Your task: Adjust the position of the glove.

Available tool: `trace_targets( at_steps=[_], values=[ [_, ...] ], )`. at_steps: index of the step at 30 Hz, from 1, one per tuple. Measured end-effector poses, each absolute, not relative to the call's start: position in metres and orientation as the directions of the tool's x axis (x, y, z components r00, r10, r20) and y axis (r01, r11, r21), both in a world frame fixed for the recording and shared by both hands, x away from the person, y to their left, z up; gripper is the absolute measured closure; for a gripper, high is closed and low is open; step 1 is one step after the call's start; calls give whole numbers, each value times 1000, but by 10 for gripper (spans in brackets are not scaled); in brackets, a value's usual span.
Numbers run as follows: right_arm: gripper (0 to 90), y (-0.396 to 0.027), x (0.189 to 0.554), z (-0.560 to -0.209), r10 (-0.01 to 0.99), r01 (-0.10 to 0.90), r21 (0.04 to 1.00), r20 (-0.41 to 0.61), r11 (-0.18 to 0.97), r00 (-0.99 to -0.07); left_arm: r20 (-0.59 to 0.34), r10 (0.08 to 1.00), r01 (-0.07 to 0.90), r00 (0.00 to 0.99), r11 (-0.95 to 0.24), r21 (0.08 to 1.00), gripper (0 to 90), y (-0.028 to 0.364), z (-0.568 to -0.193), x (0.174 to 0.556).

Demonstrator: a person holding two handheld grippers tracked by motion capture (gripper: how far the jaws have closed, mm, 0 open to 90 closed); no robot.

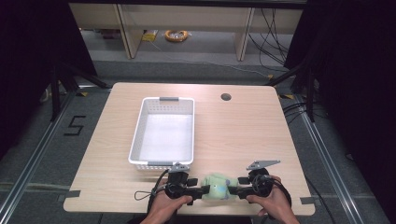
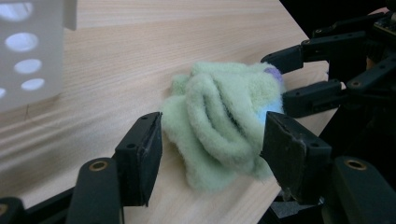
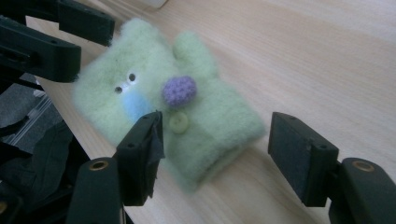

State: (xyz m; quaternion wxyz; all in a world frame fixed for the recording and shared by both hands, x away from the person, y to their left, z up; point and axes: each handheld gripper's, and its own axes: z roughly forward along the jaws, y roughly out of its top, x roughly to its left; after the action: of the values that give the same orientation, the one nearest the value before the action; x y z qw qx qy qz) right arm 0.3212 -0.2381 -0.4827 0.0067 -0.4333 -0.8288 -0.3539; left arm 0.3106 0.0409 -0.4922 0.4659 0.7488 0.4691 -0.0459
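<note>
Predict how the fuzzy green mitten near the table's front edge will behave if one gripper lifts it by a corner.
The green mitten looks like soft fleece, bunched into folds in the left gripper view, so it would probably droop rather than hold shape. It seems light for its size. Its fuzzy surface should grip the pads well, and it lies flat, so rolling seems unlikely.

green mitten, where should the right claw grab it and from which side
Probably the cuff end of the green mitten, approached from the person's right. It lies flat with that end nearest the open right claw, and the soft fleece should pinch easily. The left claw already brackets the other end.
</note>
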Motion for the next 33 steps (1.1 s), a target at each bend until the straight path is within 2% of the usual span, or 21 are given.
trace_targets(
  at_steps=[7, 14, 18, 24, 26, 27, 28, 33],
  values=[
    [398, -233, 325, -495, 713, 743, 558, 342, 370, -612, -512, 671, 775, 536, -150, 614, 345, 35, -501, 318],
    [431, -229, 325, -499, 704, 740, 561, 351, 371, -618, -518, 659, 782, 545, -178, 597, 397, 30, -507, 317],
    [458, -229, 325, -500, 687, 739, 557, 367, 379, -628, -511, 641, 767, 573, -200, 609, 464, 30, -507, 317],
    [546, -228, 322, -502, 690, 734, 576, 365, 360, -625, -507, 626, 753, 592, -206, 625, 613, 28, -507, 316],
    [586, -230, 324, -505, 669, 733, 582, 391, 352, -632, -501, 615, 742, 609, -218, 634, 656, 29, -507, 317],
    [613, -229, 321, -504, 678, 757, 565, 417, 328, -606, -497, 614, 738, 613, -222, 637, 681, 29, -507, 317],
    [630, -231, 323, -505, 660, 733, 585, 403, 347, -634, -487, 619, 733, 616, -223, 643, 693, 29, -506, 316],
    [694, -231, 320, -503, 650, 703, 618, 379, 352, -658, -471, 602, 711, 645, -246, 659, 737, 30, -504, 315]
  ],
)
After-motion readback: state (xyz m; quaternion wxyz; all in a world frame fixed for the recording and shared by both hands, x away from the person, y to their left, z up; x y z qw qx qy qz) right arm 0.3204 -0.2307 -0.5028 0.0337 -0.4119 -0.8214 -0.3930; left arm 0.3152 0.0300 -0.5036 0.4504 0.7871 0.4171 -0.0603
